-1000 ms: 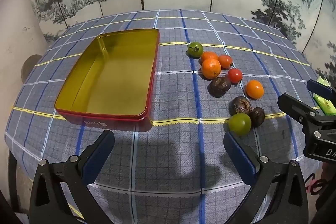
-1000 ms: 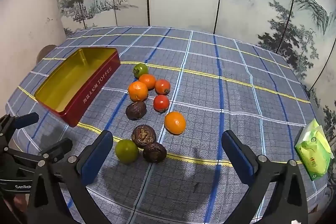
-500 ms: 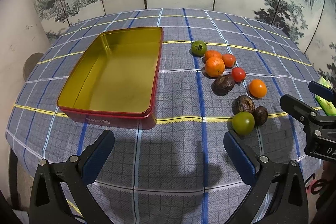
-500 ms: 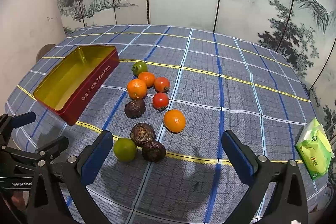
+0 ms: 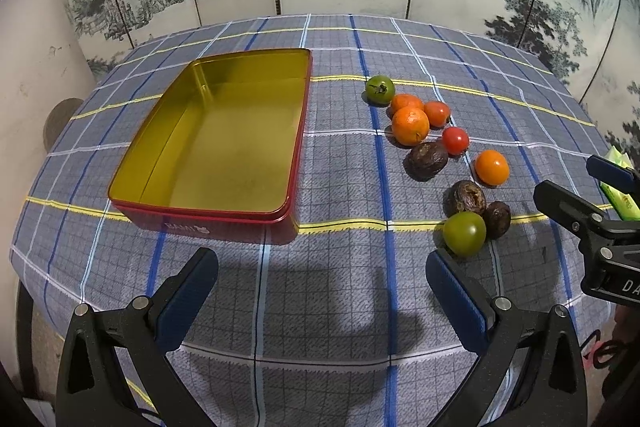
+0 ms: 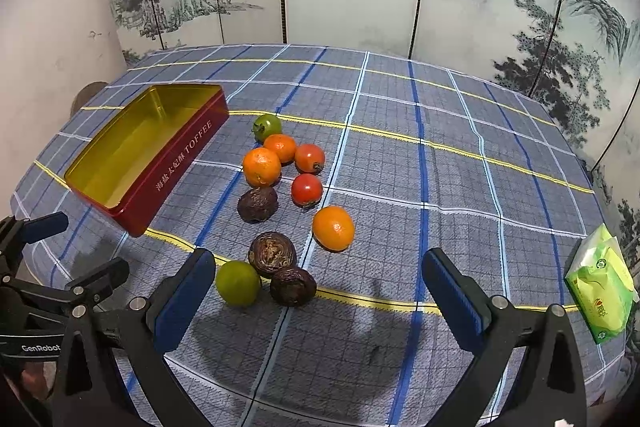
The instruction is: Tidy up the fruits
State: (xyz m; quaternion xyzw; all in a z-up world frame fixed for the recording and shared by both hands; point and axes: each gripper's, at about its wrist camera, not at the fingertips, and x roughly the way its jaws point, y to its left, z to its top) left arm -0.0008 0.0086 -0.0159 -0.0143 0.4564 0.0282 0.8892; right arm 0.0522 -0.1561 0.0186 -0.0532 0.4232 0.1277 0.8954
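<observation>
1. Your left gripper (image 5: 322, 293) and right gripper (image 6: 316, 285) both hover above the bench (image 6: 460, 163), jaws spread wide, holding nothing.
2. The fruits sit loose ahead of your right gripper; the green fruit (image 6: 237, 282) lies nearest, touching two dark wrinkled fruits (image 6: 273, 254).
3. The empty toffee tin (image 5: 224, 135) waits ahead of your left gripper.
4. Risk: closing on the green fruit may nudge its round neighbours, sending them rolling away.

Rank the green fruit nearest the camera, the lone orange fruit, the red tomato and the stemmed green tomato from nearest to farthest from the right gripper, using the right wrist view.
1. Green fruit, by the right gripper's left finger.
2. Lone orange fruit, mid-cluster, right side.
3. Red tomato, farther back.
4. Stemmed green tomato, the cluster's far end, near the tin.
</observation>
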